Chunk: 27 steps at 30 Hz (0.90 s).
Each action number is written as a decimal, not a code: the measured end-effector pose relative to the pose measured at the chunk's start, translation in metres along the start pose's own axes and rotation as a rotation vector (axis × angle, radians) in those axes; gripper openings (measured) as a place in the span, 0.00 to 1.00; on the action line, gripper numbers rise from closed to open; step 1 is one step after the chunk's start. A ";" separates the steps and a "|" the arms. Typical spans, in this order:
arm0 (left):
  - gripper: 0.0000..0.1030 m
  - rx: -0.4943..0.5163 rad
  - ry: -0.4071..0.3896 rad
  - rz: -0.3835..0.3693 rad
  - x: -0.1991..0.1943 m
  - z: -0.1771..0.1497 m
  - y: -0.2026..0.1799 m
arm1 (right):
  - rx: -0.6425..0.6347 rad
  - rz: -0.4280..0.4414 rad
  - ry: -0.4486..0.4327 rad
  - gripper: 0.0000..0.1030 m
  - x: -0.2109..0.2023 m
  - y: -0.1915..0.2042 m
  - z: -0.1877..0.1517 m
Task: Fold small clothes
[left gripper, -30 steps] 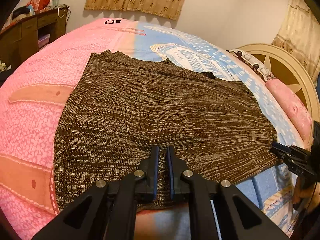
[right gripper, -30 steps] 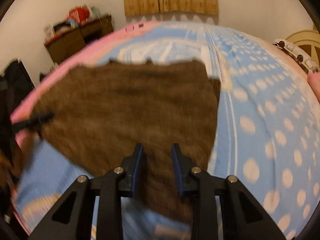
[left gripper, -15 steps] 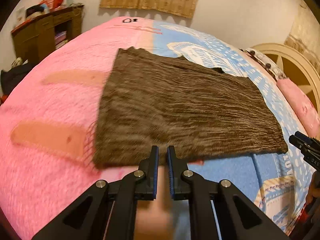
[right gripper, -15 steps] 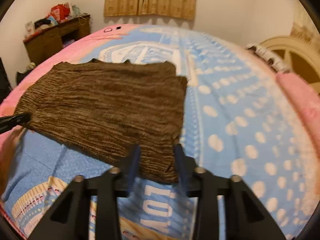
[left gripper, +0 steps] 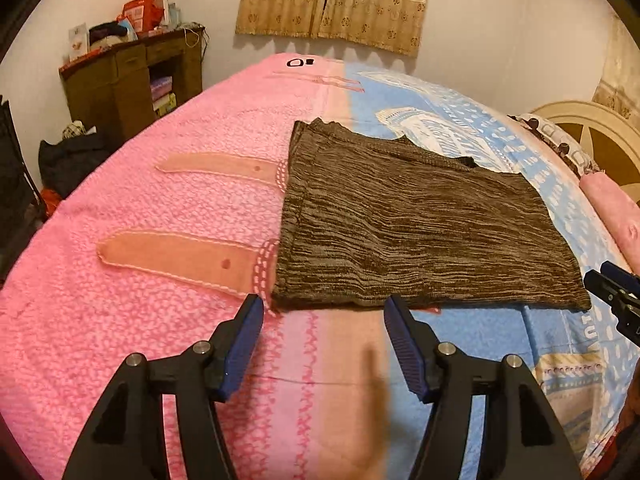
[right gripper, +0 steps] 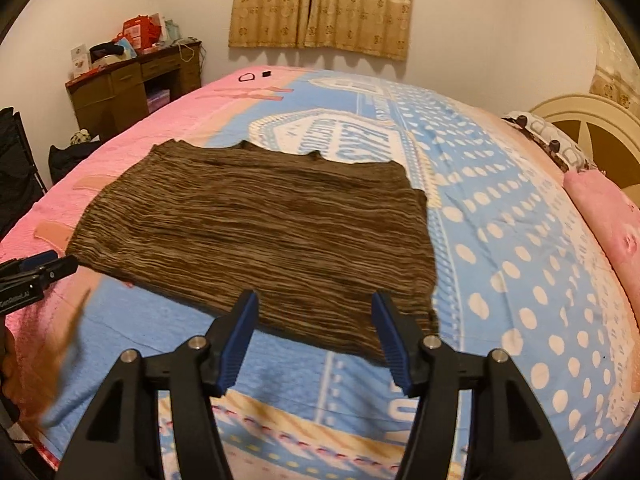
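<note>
A brown knitted garment (left gripper: 416,232) lies flat and folded on the bed, also seen in the right wrist view (right gripper: 264,236). My left gripper (left gripper: 322,306) hovers just before the garment's near left corner; its jaws are opening, with nothing between them. My right gripper (right gripper: 314,300) hangs above the garment's near right edge; its jaws are opening too, and the cloth lies below them, not pinched. The right gripper's tip (left gripper: 612,292) shows at the right edge of the left wrist view, and the left gripper's tip (right gripper: 36,268) shows at the left edge of the right wrist view.
The bed cover (left gripper: 160,240) is pink on the left and blue with white dots (right gripper: 520,260) on the right. A wooden desk (left gripper: 132,76) with clutter stands by the far wall. A cream headboard (right gripper: 592,116) and pink pillow (right gripper: 608,216) sit at the right.
Both grippers drew back and rose from the garment's near edge, leaving it flat on the bed. The left jaws went from shut to open; the right jaws widened.
</note>
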<state>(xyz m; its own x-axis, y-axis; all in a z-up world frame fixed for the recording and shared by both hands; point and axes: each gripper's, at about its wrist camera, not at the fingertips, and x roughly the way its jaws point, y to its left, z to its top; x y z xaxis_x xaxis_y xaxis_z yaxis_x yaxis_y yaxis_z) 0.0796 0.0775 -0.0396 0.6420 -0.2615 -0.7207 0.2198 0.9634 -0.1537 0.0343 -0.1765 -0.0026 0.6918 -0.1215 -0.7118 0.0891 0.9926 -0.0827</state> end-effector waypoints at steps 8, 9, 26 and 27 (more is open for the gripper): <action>0.62 0.002 0.012 -0.014 0.000 -0.004 0.000 | -0.017 -0.016 0.002 0.61 -0.001 0.016 0.004; 0.62 0.002 0.010 -0.016 -0.001 -0.004 0.000 | -0.023 -0.022 0.001 0.61 -0.002 0.017 0.004; 0.62 -0.011 0.008 -0.030 -0.005 -0.004 0.000 | -0.050 -0.042 0.001 0.64 -0.005 0.029 0.007; 0.62 -0.013 0.009 -0.032 -0.004 -0.004 0.001 | -0.050 -0.041 0.002 0.64 -0.004 0.029 0.007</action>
<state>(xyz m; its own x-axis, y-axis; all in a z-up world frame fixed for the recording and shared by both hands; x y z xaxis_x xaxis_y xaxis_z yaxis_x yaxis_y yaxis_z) 0.0739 0.0798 -0.0394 0.6280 -0.2920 -0.7214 0.2305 0.9551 -0.1859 0.0390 -0.1474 0.0030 0.6868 -0.1624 -0.7084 0.0814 0.9858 -0.1471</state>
